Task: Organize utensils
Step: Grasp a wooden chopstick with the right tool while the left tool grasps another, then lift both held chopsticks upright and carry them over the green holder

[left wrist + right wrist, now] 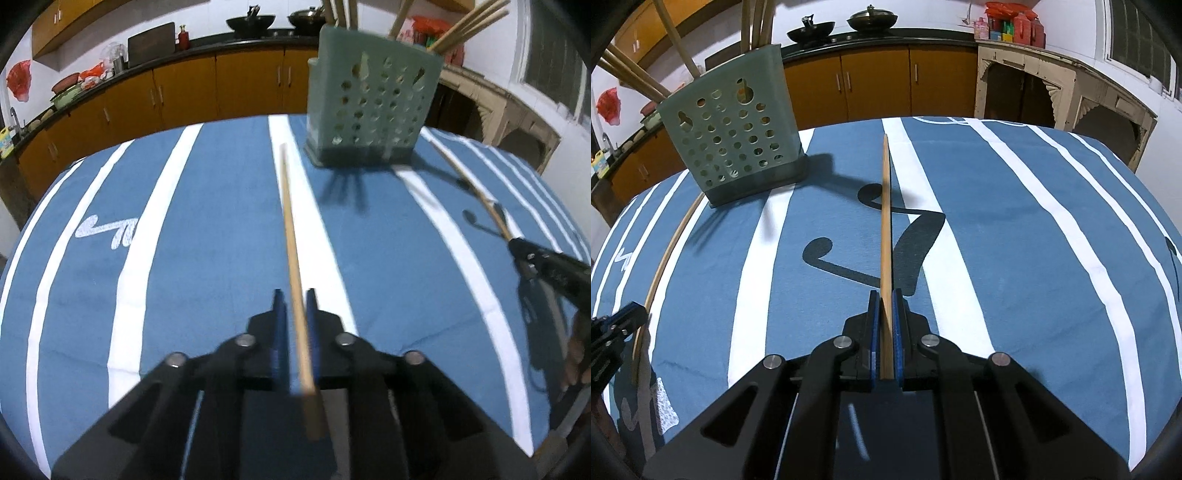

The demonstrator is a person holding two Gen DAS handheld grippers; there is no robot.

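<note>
A wooden chopstick (290,221) lies lengthwise between the blue pads of my left gripper (295,295), which is shut on it low over the blue striped cloth. My right gripper (885,295) is shut on a second chopstick (885,206) that points away toward the table's far edge. A green perforated utensil holder (373,107) stands upright ahead and right of the left gripper, with several chopsticks (469,26) sticking out of it. In the right wrist view the holder (735,125) is at the far left. Each gripper shows in the other's view: the right gripper (511,242) and the left gripper (639,310).
The table is covered by a blue cloth with white stripes (1015,221). Behind it run orange kitchen cabinets (184,88) under a dark counter with two woks (812,31). A pale carved cabinet (1034,85) stands at the back right.
</note>
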